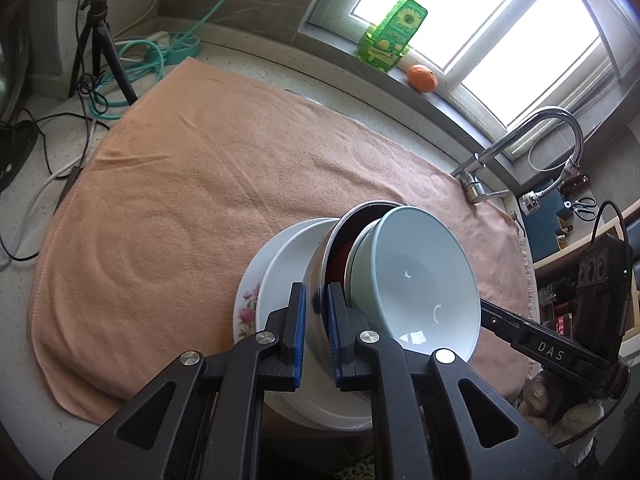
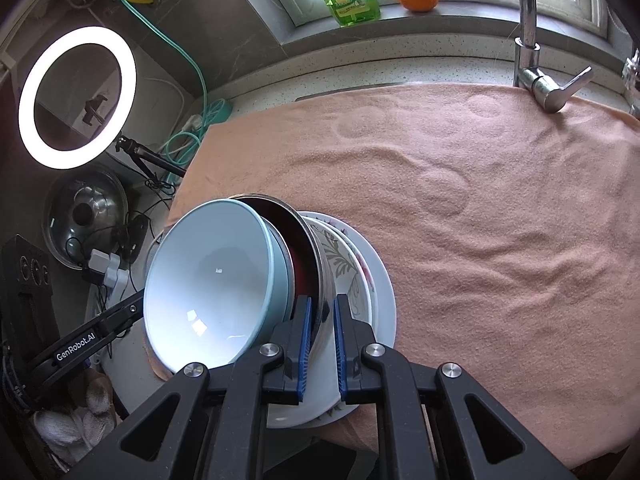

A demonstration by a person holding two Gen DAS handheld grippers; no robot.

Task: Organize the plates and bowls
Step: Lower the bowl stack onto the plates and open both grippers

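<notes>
Peach towel (image 1: 192, 168) covers your counter; from the left wrist, your left gripper (image 1: 317, 322) is clamped on the steel bowl (image 1: 320, 276) rim, stack near the towel's front edge. From the right wrist, your right gripper (image 2: 320, 336) pinches that rim too; lift both evenly so the blue bowl (image 2: 212, 284) stays nested.

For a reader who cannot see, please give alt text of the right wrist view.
The right gripper fingers clamp the rim of a steel bowl holding a pale blue bowl, tilted above stacked plates on a peach towel. A faucet stands behind.
</notes>
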